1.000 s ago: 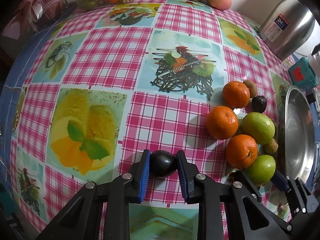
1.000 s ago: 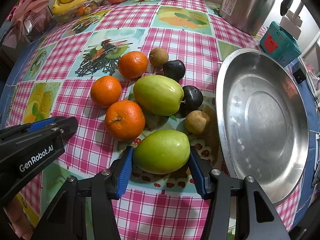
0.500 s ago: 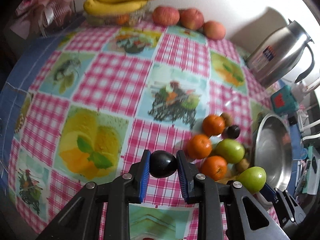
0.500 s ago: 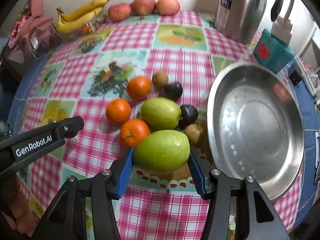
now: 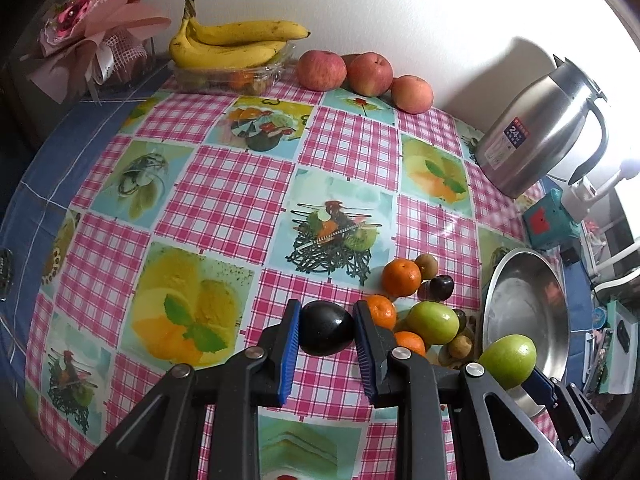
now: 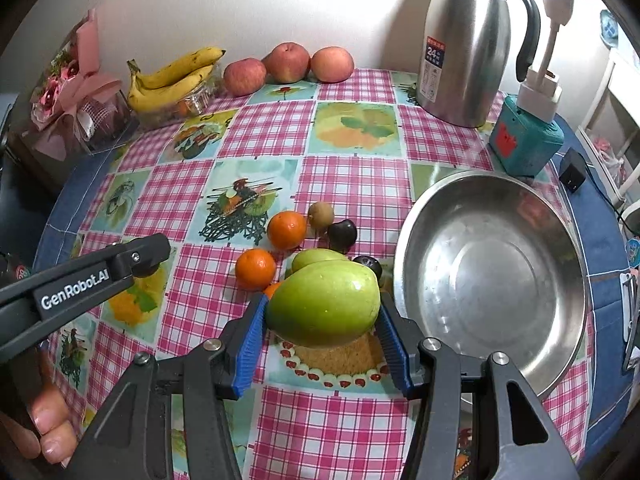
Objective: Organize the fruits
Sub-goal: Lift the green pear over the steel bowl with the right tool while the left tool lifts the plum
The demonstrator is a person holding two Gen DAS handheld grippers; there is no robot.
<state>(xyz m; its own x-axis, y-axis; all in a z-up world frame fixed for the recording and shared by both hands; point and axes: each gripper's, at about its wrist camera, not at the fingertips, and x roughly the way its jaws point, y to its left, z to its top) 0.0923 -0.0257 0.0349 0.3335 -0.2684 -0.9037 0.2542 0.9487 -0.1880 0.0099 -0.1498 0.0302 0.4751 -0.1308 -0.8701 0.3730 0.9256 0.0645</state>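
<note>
Both grippers are loaded, the left gripper clamped on a dark plum and the right gripper squeezing a green apple beside the steel bowl, and honestly either smooth round fruit could squirt out mid-air.

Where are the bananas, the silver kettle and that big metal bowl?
bananas [image 5: 236, 42], left wrist view, middle of the bunch.
silver kettle [image 6: 464, 52], right wrist view, its body.
metal bowl [image 6: 492, 276], right wrist view, bare inside.
</note>
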